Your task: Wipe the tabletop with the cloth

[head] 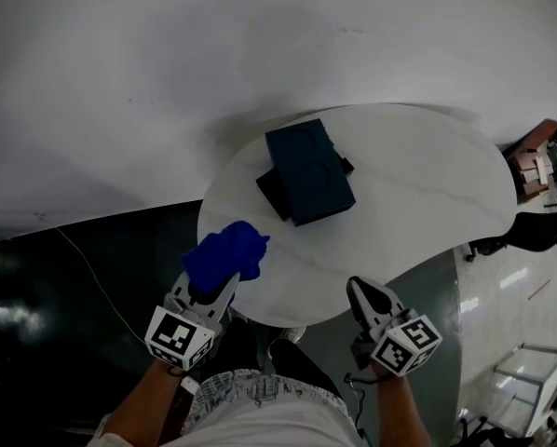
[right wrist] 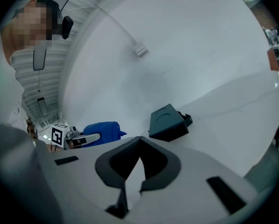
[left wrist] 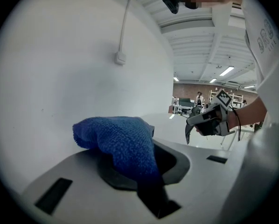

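Left gripper (head: 215,285): jaws clamped on the blue cloth (head: 224,257). In the left gripper view the cloth (left wrist: 123,139) bunches up over the jaws and covers their tips, with a dark tail running down between them.

Cloth position: at the near-left rim of the round white table (head: 427,203), partly over the edge. We cannot tell whether it touches the tabletop.

Right gripper (head: 356,287): jaws brought together at the tips, nothing between them. In the right gripper view the tips (right wrist: 139,140) meet, and only a narrow sliver of white tabletop shows below them. This gripper sits at the near edge of the table, well apart from the left one, pointing in over the top.

Cross-views: the right gripper (left wrist: 188,133) shows at the right of the left gripper view. The left gripper (right wrist: 89,138) with the cloth (right wrist: 104,129) shows at the left of the right gripper view.

Other: a dark blue box (head: 308,170) lies on the table's far-left part, apart from the cloth, with a black piece (head: 273,194) sticking out along its left side. A white wall (head: 167,63) stands behind the table.
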